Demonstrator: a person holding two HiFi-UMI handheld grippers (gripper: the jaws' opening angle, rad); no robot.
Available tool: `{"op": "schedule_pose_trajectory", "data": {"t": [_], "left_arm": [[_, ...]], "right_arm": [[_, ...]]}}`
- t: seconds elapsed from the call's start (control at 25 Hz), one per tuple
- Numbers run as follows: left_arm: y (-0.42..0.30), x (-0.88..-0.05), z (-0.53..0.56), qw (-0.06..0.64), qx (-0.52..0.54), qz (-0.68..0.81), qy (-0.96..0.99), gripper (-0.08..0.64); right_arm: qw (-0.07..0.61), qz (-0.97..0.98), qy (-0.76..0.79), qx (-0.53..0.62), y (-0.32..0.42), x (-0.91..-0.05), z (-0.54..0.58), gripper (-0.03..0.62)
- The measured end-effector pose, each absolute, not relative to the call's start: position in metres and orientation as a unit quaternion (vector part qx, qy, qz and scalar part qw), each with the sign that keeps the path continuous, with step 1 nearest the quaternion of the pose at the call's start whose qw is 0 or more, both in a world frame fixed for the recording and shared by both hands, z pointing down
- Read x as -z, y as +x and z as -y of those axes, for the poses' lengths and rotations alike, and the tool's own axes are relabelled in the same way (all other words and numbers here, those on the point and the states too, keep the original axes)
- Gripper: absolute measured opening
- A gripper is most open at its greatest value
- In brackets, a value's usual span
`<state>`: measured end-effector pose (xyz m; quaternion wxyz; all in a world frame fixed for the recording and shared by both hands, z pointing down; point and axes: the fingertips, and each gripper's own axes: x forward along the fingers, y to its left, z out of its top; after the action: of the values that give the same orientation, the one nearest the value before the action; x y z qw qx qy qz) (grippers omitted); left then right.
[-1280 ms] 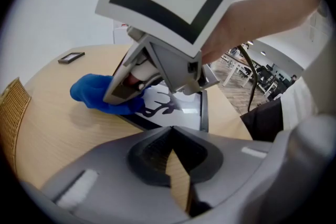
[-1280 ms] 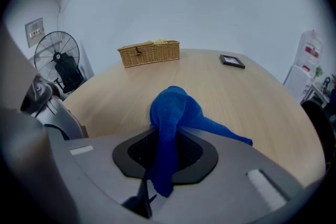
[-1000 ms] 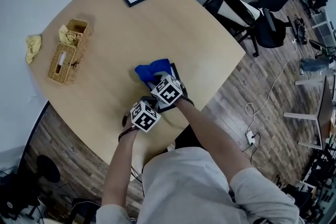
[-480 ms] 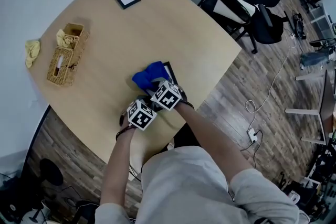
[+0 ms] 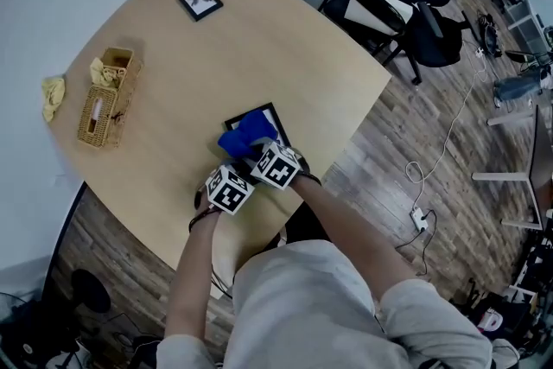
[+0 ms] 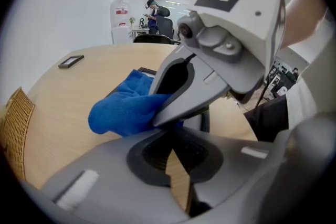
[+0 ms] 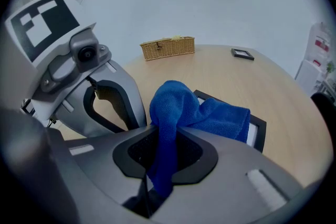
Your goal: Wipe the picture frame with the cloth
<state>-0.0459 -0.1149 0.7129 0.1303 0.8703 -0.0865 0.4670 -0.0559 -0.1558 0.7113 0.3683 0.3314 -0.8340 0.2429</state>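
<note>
Cloth [image 7: 181, 107] pinched in right gripper [image 7: 152, 191] (hidden from head view), over frame [image 7: 255, 131]

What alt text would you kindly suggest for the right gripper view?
The right gripper is shut on a blue cloth that drapes onto a black picture frame on a wooden table, with a wicker basket farther back.

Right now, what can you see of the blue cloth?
The cloth is bright blue, soft and fuzzy like microfibre, and bunched rather than spread flat. One end is pinched in the right claw, which is shut on it. From there it humps up and drapes forward onto the black frame, which lies flat near the table edge, and it covers much of the frame.
</note>
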Motion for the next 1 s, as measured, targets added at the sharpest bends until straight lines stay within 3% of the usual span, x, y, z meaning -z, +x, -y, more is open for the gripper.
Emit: {"op": "schedule_pose_trajectory", "data": {"t": [1.0], "left_arm": [[-0.046, -0.713, 0.115, 0.136, -0.462, 0.087, 0.872, 0.052]], "right_arm": [[0.349, 0.776, 0.443, -0.283, -0.049, -0.708, 0.09, 0.057]]}}
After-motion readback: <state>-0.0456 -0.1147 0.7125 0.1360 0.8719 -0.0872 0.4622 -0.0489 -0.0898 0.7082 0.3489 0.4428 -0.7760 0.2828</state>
